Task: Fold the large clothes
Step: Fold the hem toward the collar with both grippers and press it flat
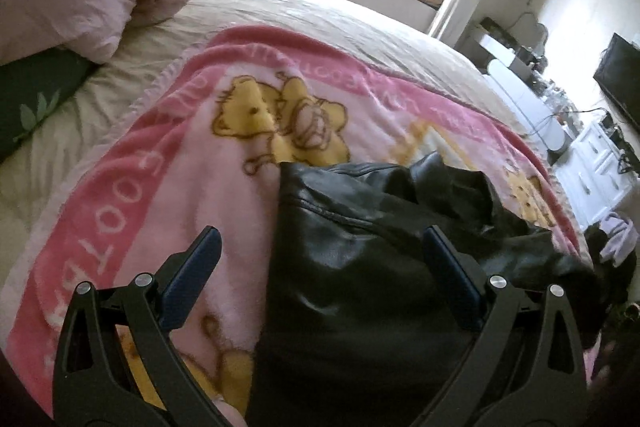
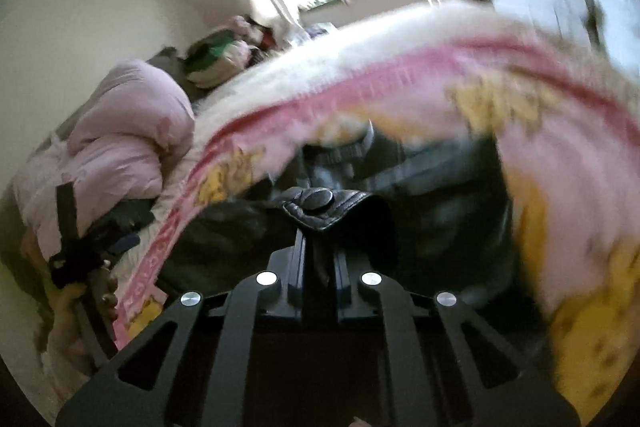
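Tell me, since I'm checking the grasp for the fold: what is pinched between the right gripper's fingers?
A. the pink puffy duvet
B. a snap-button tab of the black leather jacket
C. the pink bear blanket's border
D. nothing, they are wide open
B: in the right wrist view the right gripper has its fingers closed together on the snap-button tab of the black leather jacket.

left gripper (image 1: 320, 247): jaws wide apart, pointing down | right gripper (image 2: 318, 227): jaws clamped together (gripping leather)
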Available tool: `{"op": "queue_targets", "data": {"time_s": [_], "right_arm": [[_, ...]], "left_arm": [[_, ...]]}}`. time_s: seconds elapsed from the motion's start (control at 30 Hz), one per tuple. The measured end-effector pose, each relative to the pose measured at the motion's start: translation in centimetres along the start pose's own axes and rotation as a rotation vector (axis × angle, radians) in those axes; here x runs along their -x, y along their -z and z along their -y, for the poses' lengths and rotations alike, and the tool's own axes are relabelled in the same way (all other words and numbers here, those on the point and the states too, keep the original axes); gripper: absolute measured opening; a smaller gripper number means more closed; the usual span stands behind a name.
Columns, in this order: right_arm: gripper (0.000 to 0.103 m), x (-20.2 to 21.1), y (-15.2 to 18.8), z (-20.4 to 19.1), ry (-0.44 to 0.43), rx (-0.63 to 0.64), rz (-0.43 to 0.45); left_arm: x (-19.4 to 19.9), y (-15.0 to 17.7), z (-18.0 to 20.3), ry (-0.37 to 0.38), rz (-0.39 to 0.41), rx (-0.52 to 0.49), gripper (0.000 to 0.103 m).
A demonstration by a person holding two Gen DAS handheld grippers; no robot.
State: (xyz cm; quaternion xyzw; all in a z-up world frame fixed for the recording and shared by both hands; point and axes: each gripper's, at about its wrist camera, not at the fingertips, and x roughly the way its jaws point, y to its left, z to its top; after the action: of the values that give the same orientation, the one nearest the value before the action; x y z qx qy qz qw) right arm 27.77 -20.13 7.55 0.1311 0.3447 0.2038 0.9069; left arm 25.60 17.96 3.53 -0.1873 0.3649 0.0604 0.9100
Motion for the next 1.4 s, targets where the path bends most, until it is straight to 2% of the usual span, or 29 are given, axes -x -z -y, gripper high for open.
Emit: {"op": "queue_targets", "data": {"time_s": [0.13, 0.23, 0.27, 0.3, 0.37, 0.43, 0.53, 0.63, 0.67, 0.7, 0.8, 0.87, 0.97, 1.13, 1.17, 1.23, 1.27, 1.3, 1.4], "right_arm": [[0.01, 0.6, -3.1, -0.5, 0.059, 0.159, 0.032], [0.01, -0.4, -3.5, 0.5, 0.104, 0.201, -0.004], [0.01, -0.7, -3.3, 0.8, 0.114, 0.205, -0.015], [0.01, -1.1, -2.9, 1.1, 0.124, 0.212, -0.026], [0.01, -1.9, -2.1, 1.7, 0.151, 0.222, -0.046], [0.012, -2.8, -1.4, 2.3, 0.18, 0.228, -0.066], [0.02, -4.3, -0.5, 3.0, 0.244, 0.232, -0.109], [0.042, -5.9, 0.4, 3.8, 0.339, 0.242, -0.18], [0.054, -5.9, 0.5, 4.2, 0.358, 0.214, -0.19], [0.058, -5.5, 0.4, 4.5, 0.357, 0.183, -0.176], [0.061, -3.3, -0.4, 3.9, 0.366, 0.135, -0.051], [0.062, -3.5, -0.7, 2.6, 0.32, 0.144, -0.027], [0.061, -6.4, -0.8, 0.6, 0.243, 0.183, -0.091], [0.062, -10.0, -0.1, -2.0, 0.203, 0.226, -0.141], [0.065, -11.2, 0.1, -1.8, 0.221, 0.224, -0.177], [0.065, -13.6, 1.0, -0.3, 0.332, 0.223, -0.262], [0.063, -14.5, 1.7, 0.7, 0.359, 0.219, -0.299], [0.063, -15.3, 2.3, 1.9, 0.342, 0.197, -0.334], [0.063, -15.7, 2.9, 3.1, 0.301, 0.174, -0.317]], "left_arm": [[-0.7, 0.3, 1.6, 0.032, -0.009, -0.051, 0.092], [-2.0, 1.2, 3.5, 0.049, -0.04, -0.115, 0.068], [-2.5, 1.6, 3.9, 0.052, -0.056, -0.13, 0.057], [-3.3, 2.1, 4.4, 0.057, -0.084, -0.148, 0.047], [-4.6, 3.0, 5.1, 0.049, -0.134, -0.179, 0.032], [-6.6, 4.4, 5.7, 0.013, -0.212, -0.23, 0.03], [-8.4, 5.8, 6.0, -0.015, -0.253, -0.279, 0.03], [-8.4, 5.9, 5.9, -0.015, -0.246, -0.282, 0.03], [-8.4, 5.8, 5.9, -0.014, -0.246, -0.281, 0.03], [-8.5, 5.9, 5.8, -0.012, -0.243, -0.28, 0.03], [-8.5, 5.9, 5.6, -0.014, -0.243, -0.281, 0.03], [-8.4, 5.9, 5.6, -0.013, -0.242, -0.279, 0.03], [-8.4, 5.9, 5.6, -0.011, -0.242, -0.278, 0.03], [-8.2, 5.7, 5.8, -0.007, -0.242, -0.272, 0.03], [-8.2, 5.7, 5.8, -0.007, -0.242, -0.272, 0.03], [-8.1, 5.7, 5.8, -0.005, -0.242, -0.27, 0.03], [-8.1, 5.7, 5.8, -0.003, -0.242, -0.267, 0.03], [-8.2, 5.6, 5.8, 0.003, -0.245, -0.264, 0.03], [-8.2, 5.6, 6.0, 0.001, -0.245, -0.269, 0.03]]}}
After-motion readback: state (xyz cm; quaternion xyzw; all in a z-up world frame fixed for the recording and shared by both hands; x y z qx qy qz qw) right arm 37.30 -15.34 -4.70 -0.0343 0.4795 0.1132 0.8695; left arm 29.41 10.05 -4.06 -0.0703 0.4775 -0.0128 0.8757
